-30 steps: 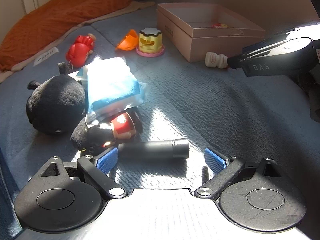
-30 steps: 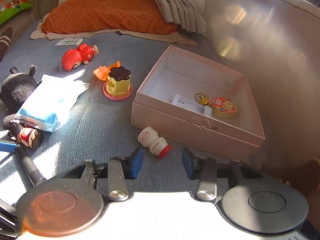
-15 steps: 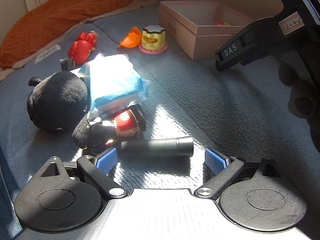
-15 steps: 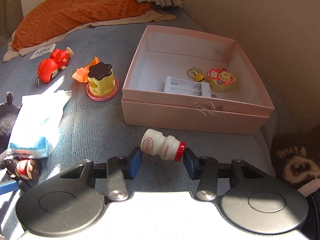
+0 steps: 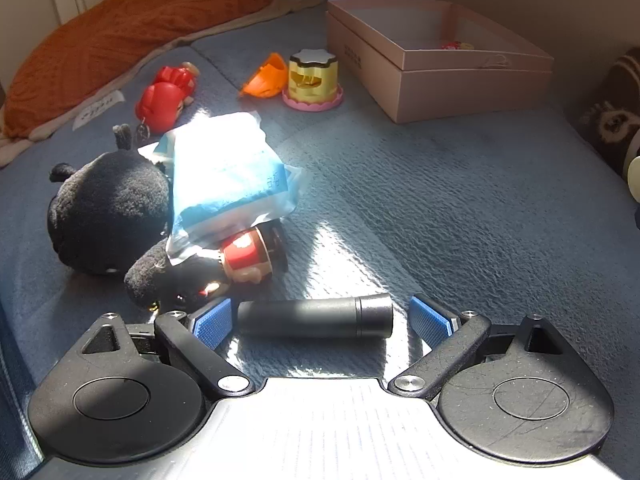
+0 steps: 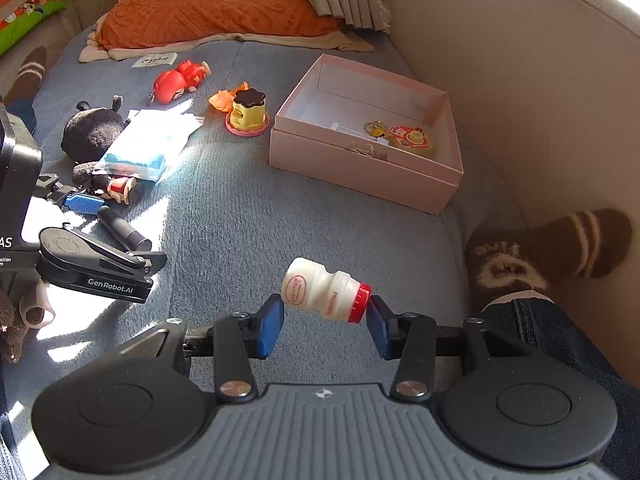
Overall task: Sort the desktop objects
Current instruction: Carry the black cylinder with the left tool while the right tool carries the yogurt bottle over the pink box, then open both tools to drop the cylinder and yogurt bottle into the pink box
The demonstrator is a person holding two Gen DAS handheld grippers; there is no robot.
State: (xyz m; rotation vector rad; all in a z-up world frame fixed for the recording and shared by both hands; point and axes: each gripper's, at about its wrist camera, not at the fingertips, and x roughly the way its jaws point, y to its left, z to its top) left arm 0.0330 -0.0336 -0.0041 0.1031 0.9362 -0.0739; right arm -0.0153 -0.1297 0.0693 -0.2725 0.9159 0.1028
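A: What've I got, big stuff first?

B: Pink box [image 6: 362, 168] far R. R cam sees inside it: yellow charm [image 6: 412, 140]. L cam gets mostly its walls.

A: Grippers?

B: My right gripper [image 6: 326, 320] is clamped on the white bottle [image 6: 320, 290], lifted off the blanket. Left gripper [image 5: 320, 320] is spread wide, black tube [image 5: 316, 316] lying between the pads, unpinched.
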